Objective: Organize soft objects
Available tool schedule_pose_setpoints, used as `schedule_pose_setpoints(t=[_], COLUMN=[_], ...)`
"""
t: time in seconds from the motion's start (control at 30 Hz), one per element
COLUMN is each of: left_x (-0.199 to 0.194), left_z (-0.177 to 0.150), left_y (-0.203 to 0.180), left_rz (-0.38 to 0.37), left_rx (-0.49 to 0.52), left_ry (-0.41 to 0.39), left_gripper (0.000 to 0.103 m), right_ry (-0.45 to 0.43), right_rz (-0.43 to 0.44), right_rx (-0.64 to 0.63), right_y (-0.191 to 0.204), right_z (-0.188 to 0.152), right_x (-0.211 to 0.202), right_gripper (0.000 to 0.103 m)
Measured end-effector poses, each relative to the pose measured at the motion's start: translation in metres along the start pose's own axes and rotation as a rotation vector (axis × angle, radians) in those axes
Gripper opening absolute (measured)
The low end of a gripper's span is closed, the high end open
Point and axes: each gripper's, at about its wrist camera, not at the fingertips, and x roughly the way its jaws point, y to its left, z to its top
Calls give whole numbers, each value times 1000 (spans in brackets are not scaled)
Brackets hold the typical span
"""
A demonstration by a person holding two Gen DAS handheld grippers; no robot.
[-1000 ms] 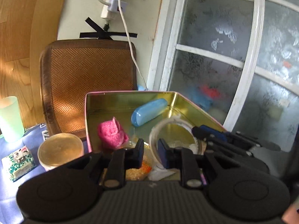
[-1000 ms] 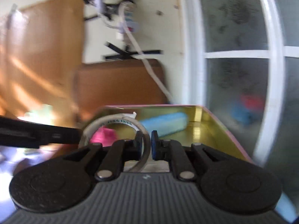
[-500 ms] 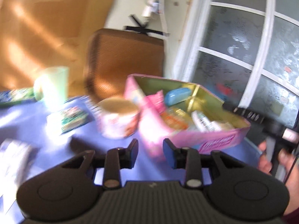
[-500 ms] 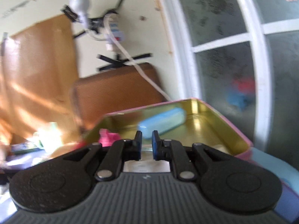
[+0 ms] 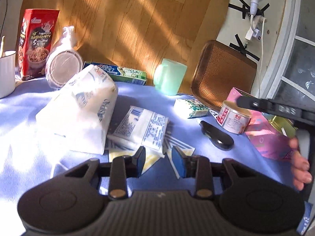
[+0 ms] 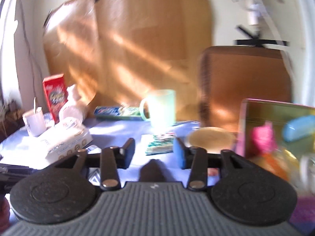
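Observation:
My left gripper [image 5: 158,161] is open and empty, low over the blue tablecloth [image 5: 29,106], just in front of a flat white tissue pack [image 5: 140,129]. A large white tissue bag [image 5: 78,108] lies to its left. The pink tin box [image 5: 263,135] stands at the right; in the right wrist view the tin box [image 6: 275,114] holds a pink soft piece [image 6: 261,137] and a blue case [image 6: 299,127]. My right gripper [image 6: 154,152] is open and empty, beside the tin, above a small green-patterned pack [image 6: 159,141]. The right wrist view is blurred.
A green cup [image 5: 169,78], a green-blue carton [image 5: 118,72], a red cereal box [image 5: 35,41], a bagged stack of plates [image 5: 63,63], a white mug [image 5: 6,72], a round can [image 5: 234,116], a black case [image 5: 216,135] and a brown woven tray [image 5: 222,74] stand around.
Both grippers left the tin and swung left over the table. The right gripper let go of the white ring in the tin and opened; the left gripper opened wider.

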Motion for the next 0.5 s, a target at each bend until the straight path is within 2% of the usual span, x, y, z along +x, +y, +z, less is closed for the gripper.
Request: schedule_pose_setpoints(t=[0.07, 0.13, 0.27, 0.37, 0.4, 0.47, 0.5], left_x=[-2, -3, -8, -8, -8, -8, -8], left_z=[-1, -3, -7, -6, -6, -5, -4], left_y=[-3, -10, -15, -12, -10, -6, -4], left_rz=[-5, -4, -12, -22, -26, -34, -36], left_rx=[25, 67, 99, 79, 70, 48, 39], left_ry=[-28, -37, -70, -82, -83, -85, -86], left_gripper=[32, 33, 35, 36, 36, 36, 36], right_ry=[71, 154, 366, 544, 550, 526, 506], right_rz=[-18, -59, -137, -135, -138, -129, -107], right_rx=[-37, -90, -142, -101, -87, -86, -69], right_y=[8, 15, 15, 7, 6, 8, 11], right_z=[16, 30, 48, 45, 42, 43, 44], right_x=[37, 75, 139, 171, 174, 169, 163], right_gripper=[75, 86, 87, 85, 86, 74, 74])
